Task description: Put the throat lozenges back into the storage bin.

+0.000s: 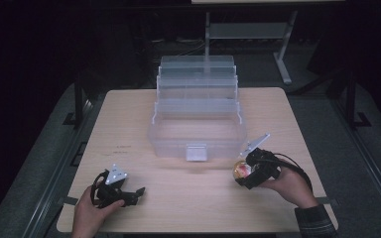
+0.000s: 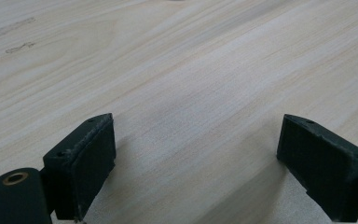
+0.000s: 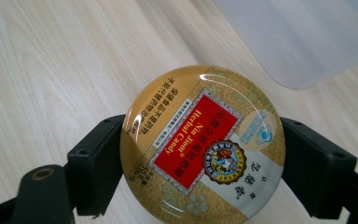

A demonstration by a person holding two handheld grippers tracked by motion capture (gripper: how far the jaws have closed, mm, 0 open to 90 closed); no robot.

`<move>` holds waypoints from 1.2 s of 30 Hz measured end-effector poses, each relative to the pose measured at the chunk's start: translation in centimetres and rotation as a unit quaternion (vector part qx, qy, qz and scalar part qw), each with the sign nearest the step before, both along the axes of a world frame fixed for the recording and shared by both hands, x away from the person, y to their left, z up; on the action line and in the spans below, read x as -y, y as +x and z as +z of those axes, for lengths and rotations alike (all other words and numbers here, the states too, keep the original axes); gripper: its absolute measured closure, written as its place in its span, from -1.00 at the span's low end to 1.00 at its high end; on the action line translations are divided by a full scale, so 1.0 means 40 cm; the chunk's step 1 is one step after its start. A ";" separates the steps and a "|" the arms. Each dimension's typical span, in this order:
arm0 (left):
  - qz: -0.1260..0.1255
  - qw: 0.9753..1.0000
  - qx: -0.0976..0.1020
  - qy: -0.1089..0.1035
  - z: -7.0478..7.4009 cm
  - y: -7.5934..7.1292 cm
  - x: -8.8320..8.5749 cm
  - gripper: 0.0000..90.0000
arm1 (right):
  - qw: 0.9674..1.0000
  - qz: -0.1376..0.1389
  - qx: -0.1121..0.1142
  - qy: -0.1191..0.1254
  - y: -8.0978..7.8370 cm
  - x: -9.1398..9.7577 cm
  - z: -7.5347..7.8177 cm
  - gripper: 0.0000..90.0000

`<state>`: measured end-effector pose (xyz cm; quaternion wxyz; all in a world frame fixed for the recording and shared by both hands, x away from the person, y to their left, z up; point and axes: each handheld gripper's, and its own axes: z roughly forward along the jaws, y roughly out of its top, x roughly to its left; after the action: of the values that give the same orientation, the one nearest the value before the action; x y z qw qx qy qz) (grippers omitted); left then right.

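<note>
Where the high view gives just a small gold-and-red blur at the tip of the right gripper (image 1: 244, 172), the right gripper view shows it plainly: a round candy tin (image 3: 203, 142) with a gold lid, a red panel reading "Herbal Candy" and a circular emblem below it. The two black jaws pinch the tin by its rim on opposite sides, lid face up toward the camera. Being round, the tin has no real long axis; its red label runs diagonally in that view, from the upper right down toward the lower left. The tin sits near the front right corner of the clear plastic box (image 1: 197, 121), whose frosted corner (image 3: 303, 37) shows at the top right of the right gripper view. Whether the tin rests on the table or hangs just above it is hard to judge.

The left gripper (image 1: 129, 194) lies low at the near left of the table, held by the left hand (image 1: 90, 210). Its own view shows the jaws spread wide, with bare wood between them.

The box is a stepped, translucent organiser with tiers rising toward the back and a small latch at its front. It stands on a pale wood-grain table (image 1: 129, 129) with faint marks near the left side. The room around is dark, with grey floor and a metal frame (image 1: 248, 32) behind the table.
</note>
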<state>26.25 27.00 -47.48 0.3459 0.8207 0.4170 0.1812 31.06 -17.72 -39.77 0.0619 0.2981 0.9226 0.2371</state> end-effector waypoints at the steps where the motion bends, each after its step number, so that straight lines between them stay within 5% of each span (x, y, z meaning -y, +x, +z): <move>1: 0.000 1.000 0.000 0.000 0.000 0.000 0.000 -0.76 | 1.000 -0.003 0.000 0.001 0.000 0.005 0.003 -0.56; 36: 0.001 1.000 0.000 -0.001 0.000 0.000 0.000 -0.76 | 0.999 -0.032 0.031 0.012 0.067 0.058 0.126 -0.56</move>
<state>26.24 26.98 -47.49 0.3467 0.8200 0.4180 0.1807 33.73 -20.04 -34.72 0.0944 0.3205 0.9073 0.2552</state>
